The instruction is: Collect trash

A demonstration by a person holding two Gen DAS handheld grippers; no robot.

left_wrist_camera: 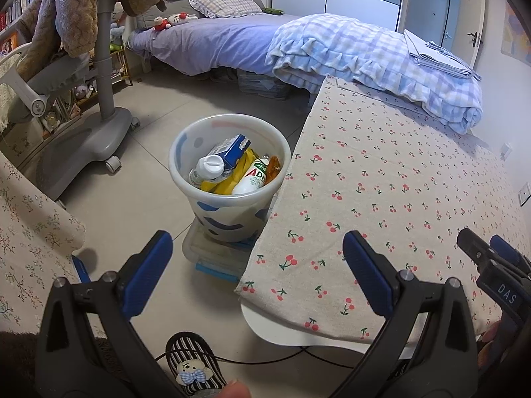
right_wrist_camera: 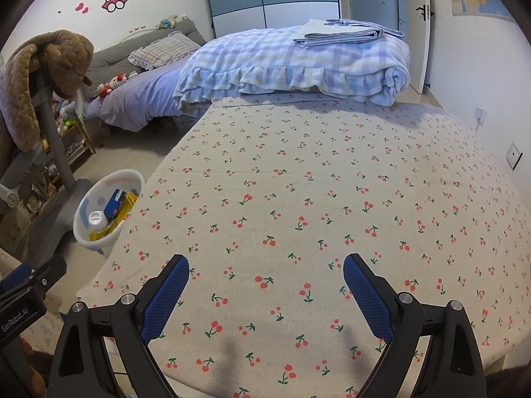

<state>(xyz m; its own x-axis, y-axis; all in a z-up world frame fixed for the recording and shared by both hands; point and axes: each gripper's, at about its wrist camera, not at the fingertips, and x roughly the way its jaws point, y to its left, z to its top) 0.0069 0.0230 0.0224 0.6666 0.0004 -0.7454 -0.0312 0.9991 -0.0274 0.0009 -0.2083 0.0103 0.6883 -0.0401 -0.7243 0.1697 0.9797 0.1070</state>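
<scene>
The left gripper [left_wrist_camera: 257, 258] gapes wide and holds nothing, hovering above the floor beside the table edge. Ahead stands the white bin [left_wrist_camera: 199, 205] (bottles, a blue carton, yellow wrapper inside). The right gripper [right_wrist_camera: 265, 282] hangs equally spread, empty, over the cherry-print tablecloth [right_wrist_camera: 332, 182].
</scene>
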